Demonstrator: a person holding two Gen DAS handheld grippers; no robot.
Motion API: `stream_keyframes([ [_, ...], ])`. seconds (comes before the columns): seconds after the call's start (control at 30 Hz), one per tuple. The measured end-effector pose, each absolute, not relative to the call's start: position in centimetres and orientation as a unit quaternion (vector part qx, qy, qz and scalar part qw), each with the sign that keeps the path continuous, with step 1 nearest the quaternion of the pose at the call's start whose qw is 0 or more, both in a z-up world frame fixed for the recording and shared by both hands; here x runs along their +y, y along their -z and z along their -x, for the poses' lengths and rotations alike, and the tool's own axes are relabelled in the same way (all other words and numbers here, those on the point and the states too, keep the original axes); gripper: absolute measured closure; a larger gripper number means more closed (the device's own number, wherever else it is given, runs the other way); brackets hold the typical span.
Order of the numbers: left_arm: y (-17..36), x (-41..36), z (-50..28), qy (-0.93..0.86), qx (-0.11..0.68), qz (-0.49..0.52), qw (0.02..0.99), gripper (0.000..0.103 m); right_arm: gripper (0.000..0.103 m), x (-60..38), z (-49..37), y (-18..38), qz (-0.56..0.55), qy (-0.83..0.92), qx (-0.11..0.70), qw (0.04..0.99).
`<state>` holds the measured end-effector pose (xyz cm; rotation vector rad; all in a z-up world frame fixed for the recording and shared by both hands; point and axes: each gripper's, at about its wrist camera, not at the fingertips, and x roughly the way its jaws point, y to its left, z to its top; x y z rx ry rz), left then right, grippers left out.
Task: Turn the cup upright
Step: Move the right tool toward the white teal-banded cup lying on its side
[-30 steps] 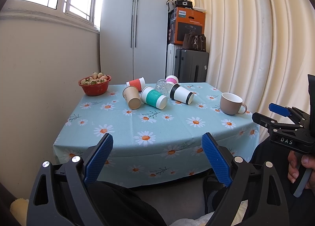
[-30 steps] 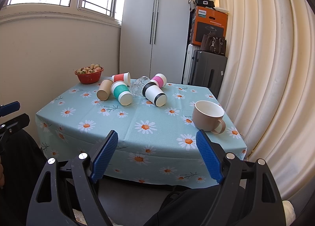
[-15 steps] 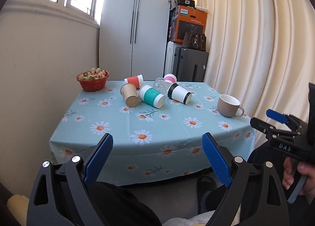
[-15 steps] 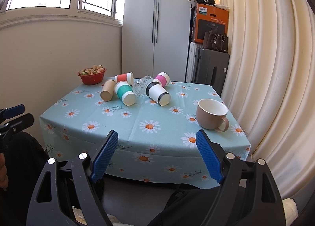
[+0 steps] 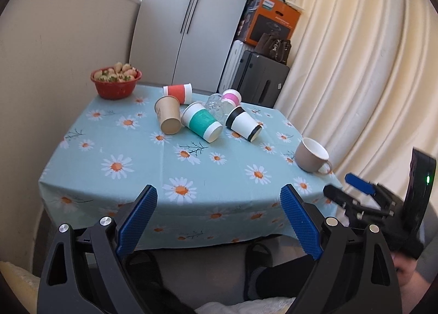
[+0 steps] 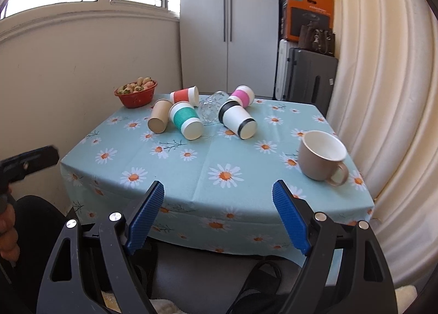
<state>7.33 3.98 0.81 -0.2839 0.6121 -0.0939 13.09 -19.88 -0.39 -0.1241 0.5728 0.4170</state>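
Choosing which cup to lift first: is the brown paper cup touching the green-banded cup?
Cannot tell. In both wrist views the brown paper cup and the green-banded cup overlap, so neither shows contact or a gap plainly.

place: home room | cues: daisy tablecloth [image 6: 213,155]; wardrobe [image 6: 227,24]; suitcases [image 6: 309,78]; curtains [image 6: 383,67]; strawberry bowl [image 6: 136,96]

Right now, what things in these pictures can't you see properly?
- Clear glass, right wrist view: lying among the paper cups, the black-banded cup covers part of it.
- Pink cup, left wrist view: the glass and the black-banded cup hide its lower half.
- Red bowl: what the food is, too small to tell.
- Box lettering: too small to read.
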Motion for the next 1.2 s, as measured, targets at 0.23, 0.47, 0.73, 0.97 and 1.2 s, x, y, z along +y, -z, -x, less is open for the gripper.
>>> stream_keyframes([
  [0.23, -0.8, 7.1, -12.9, 0.036, 0.323, 0.181, 0.928, 0.014, 0.017, -17.9, -17.3, 0.3, 0.073, -0.217, 0.296, 0.927],
  [0.47, -0.2, 9.6, -18.4, 0.034, 0.347, 0.226, 0.910, 0.014, 0.017, -15.5, -22.4, 0.8, 0.081, -0.238, 0.321, 0.913],
  [0.73, 1.5, 10.4, -26.3, 0.061, 0.397, 0.310, 0.862, 0.014, 0.017, -12.5, -27.1, 1.7, 0.102, -0.273, 0.342, 0.893],
  [0.97, 4.8, 10.1, -33.1, 0.066, 0.458, 0.391, 0.796, 0.015, 0.018, -11.2, -30.4, 2.1, 0.105, -0.322, 0.372, 0.865],
  [1.2, 7.3, 9.2, -37.7, 0.040, 0.484, 0.426, 0.763, 0.020, 0.027, -12.1, -33.3, 2.7, 0.070, -0.349, 0.408, 0.841],
])
